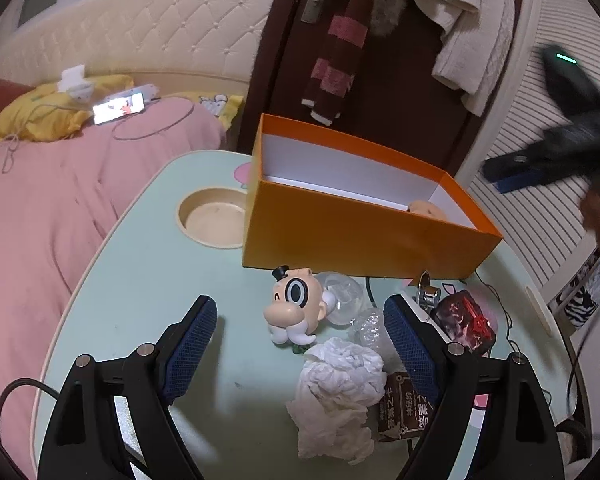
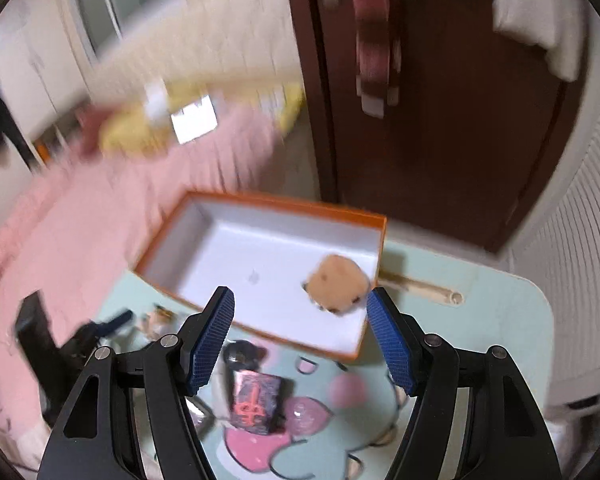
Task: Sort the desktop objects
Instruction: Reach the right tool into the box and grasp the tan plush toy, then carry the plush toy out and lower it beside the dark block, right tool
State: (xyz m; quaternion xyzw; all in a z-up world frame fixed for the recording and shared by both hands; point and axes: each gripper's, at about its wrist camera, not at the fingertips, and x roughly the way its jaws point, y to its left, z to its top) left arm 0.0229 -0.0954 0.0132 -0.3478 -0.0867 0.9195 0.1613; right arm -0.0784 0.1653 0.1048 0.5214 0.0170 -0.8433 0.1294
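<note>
Orange box (image 2: 204, 216): white inside, one tan round toy (image 2: 338, 280) in it.
Left gripper (image 1: 300, 320): wide open, holding nothing.
Right gripper (image 2: 300, 320): open, empty.

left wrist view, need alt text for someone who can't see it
The open left gripper hovers over a mint-green table, with a cartoon head toy and crumpled tissue between its fingers. An orange box stands behind.

You can read Chinese print on the brown rectangular card packet (image 1: 405, 408) lying on the counter: "答案之书" and "神秘的". Nothing else gives you readable lettering.
</note>
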